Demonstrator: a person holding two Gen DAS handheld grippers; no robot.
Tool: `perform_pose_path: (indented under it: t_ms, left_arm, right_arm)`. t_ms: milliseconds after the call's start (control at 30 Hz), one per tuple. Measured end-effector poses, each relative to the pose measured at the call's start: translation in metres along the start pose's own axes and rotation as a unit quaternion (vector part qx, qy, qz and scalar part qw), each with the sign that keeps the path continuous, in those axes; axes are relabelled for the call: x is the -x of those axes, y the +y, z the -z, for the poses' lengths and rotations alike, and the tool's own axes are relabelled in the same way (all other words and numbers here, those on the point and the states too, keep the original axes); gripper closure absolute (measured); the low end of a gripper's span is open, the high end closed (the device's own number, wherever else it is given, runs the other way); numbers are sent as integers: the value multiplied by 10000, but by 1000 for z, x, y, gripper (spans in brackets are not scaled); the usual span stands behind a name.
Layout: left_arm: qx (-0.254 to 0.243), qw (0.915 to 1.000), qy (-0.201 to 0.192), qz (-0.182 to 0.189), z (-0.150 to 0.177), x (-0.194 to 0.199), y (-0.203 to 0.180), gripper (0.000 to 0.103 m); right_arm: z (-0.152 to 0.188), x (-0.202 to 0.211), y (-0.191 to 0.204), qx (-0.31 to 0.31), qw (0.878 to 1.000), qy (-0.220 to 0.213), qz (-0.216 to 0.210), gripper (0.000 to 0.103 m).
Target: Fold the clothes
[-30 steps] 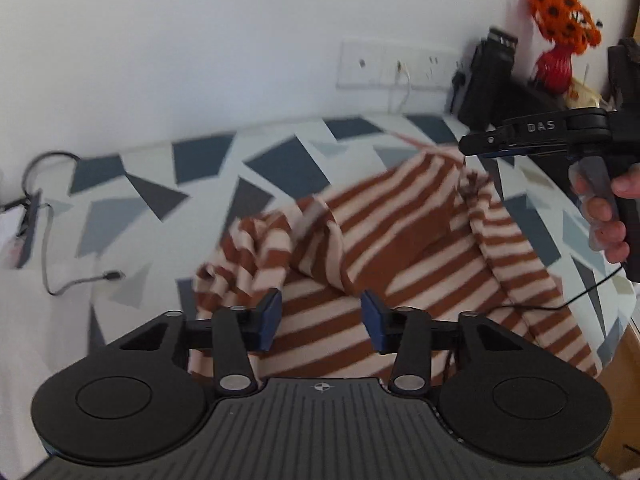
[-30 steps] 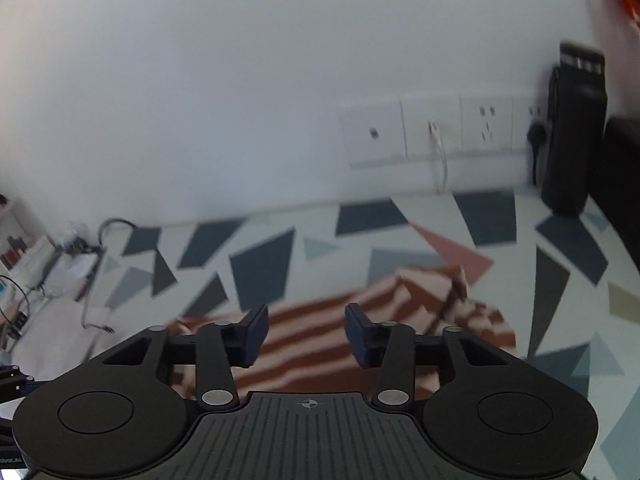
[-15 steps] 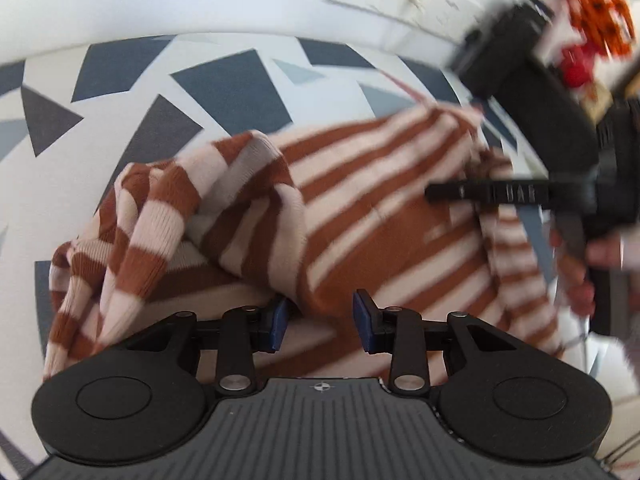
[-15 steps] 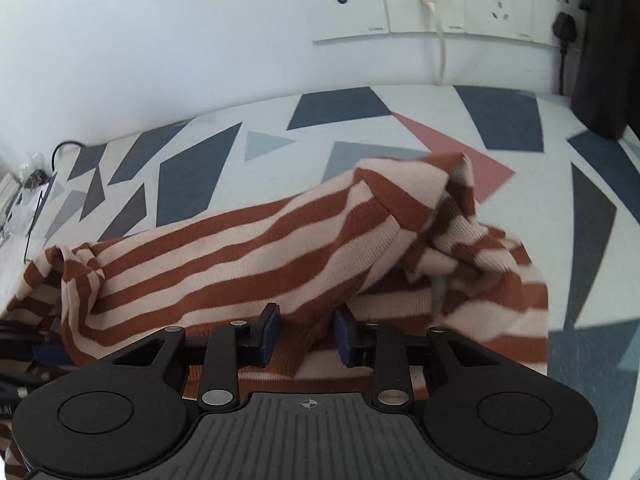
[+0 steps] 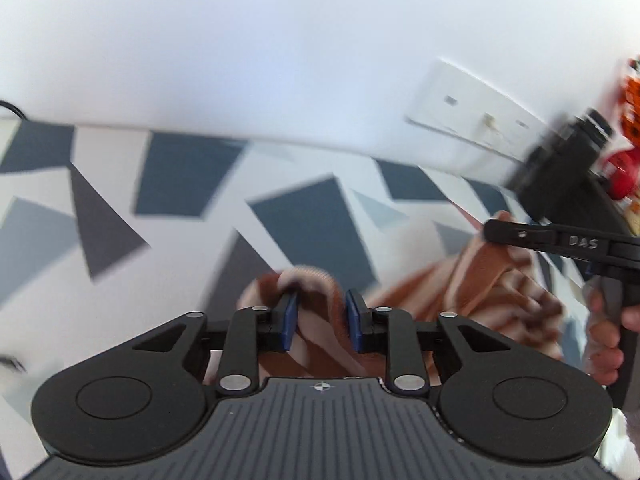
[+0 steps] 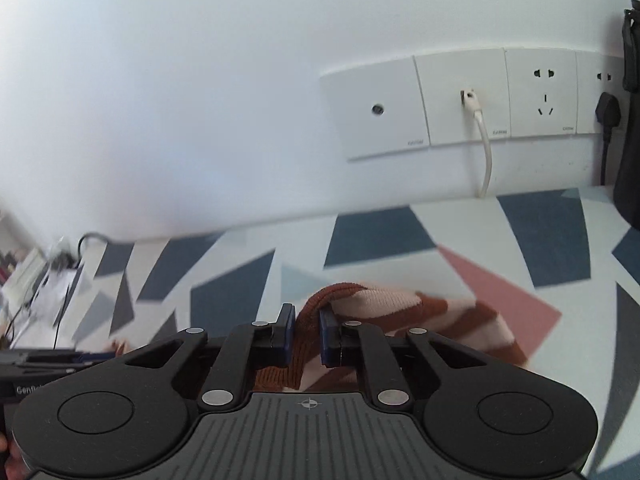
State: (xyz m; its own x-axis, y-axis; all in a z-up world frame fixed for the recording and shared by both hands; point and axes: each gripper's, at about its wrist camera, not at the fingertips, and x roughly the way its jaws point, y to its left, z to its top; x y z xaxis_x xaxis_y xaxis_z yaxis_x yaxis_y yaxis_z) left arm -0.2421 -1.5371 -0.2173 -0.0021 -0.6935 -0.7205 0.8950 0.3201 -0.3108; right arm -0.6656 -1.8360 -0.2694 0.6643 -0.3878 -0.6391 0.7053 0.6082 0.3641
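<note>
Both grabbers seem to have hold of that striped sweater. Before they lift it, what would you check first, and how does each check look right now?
1. Left gripper has cloth between its pads: ok; jaws closing on a bunch of the striped sweater.
2. Right gripper has cloth: ok; jaws closing on a ribbed edge of the sweater.
3. Both hold matching corners or edges: cannot tell; the sweater is bunched.
4. Sweater lies flat: not ok; rumpled on the patterned table.
5. White cable at the wall socket is clear of the cloth: ok.
</note>
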Motion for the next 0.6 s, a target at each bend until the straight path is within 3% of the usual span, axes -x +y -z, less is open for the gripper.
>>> perform_pose_path:
  t_ms: [167, 267, 400, 433, 467, 500, 533, 600]
  left_arm:
    - [-38, 9981, -327, -529, -21, -12, 20, 78]
    - [-64, 9971, -353, -666, -26, -16, 24, 77]
    - [-344, 9970, -298, -632, -26, -9, 20, 68]
    - [-475, 9962, -294, -662, -25, -5, 17, 59]
    - [-605, 9952, -307, -705, -23, 1, 15, 46]
    - [-698, 9944, -322, -727, -20, 7, 13, 40]
    - [-776, 9937, -335, -739, -16, 14, 12, 28]
    - [-764, 9938, -256, -766, -6, 26, 14, 22]
  right_arm:
    - [-17, -39, -6, -62, 9991, -190, 375, 93]
    - [-18, -61, -5, -2, 9977, -160, 665, 92]
    - [-8, -78, -3, 118, 9962, -84, 857, 73]
    - [-4, -77, -3, 151, 9962, -120, 844, 70]
    - [-1, -71, -3, 182, 9962, -193, 829, 58]
    - [3, -65, -4, 208, 9962, -264, 808, 46]
    - [6, -57, -6, 206, 9965, -317, 749, 43]
    - [12, -38, -11, 179, 9974, -327, 610, 42]
